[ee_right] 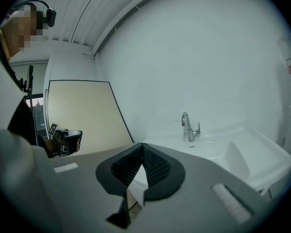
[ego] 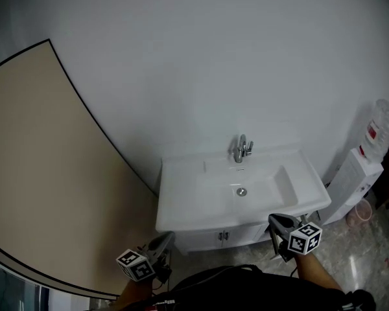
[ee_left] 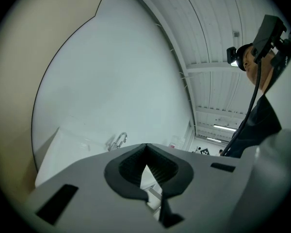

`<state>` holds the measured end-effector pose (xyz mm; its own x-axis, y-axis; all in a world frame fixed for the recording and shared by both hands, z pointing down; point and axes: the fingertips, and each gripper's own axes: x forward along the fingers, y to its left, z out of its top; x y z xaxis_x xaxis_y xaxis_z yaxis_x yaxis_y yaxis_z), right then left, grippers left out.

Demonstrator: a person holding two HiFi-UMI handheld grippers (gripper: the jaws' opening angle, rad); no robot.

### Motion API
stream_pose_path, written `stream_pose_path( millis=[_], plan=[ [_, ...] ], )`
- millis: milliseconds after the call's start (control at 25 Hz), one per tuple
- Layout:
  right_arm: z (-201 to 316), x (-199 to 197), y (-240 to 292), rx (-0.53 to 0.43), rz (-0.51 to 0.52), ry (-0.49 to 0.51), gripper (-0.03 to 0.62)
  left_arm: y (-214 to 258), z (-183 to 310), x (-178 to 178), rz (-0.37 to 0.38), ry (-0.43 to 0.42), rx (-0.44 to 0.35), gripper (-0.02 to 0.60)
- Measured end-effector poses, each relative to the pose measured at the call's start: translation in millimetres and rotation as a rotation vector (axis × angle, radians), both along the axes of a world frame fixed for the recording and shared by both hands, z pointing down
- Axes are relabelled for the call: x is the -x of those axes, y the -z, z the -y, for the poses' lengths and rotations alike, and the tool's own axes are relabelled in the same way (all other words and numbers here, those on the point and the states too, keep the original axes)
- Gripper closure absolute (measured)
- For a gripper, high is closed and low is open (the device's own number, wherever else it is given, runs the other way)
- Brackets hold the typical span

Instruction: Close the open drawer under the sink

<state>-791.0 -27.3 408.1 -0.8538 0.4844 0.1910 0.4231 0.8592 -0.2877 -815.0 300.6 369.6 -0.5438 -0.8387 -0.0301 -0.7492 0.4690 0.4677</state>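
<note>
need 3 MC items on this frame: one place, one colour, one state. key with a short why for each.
1. In the head view, where does the water dispenser stand relative to the sink?
A) to its right
B) to its left
C) on top of it

2. What colour is the sink?
A) black
B) white
C) beige

3. How do the jaws of the right tool stand?
A) wide apart
B) closed on a cloth
C) shut, with nothing between them

Key:
1 A: the water dispenser is at the picture's right edge, past the sink's right corner.
2 B: basin and rim are white, and only the tap is chrome.
3 C: in the right gripper view the jaw tips meet and hold nothing.
</note>
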Motion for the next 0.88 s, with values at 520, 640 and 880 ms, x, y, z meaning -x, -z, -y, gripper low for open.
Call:
stream_pose_path(
  millis=[520,640,880],
  plan=[
    [132.0,77.9,0.7,0.032,0.027,0.127,0.592,23.4,138.3,25.9,0.052,0.112,0.027,0.581],
    [153.3,87.7,-4.8,0.048,0.019,0.125,0.592,21.4,156.0,33.1,0.048,0.118,0.042,0.581],
    [176.3,108.8,-19.5,0.067,-0.012,0.098,0.592,16.4,180.4,62.1,0.024,0.091,0.058,0.581]
  ],
)
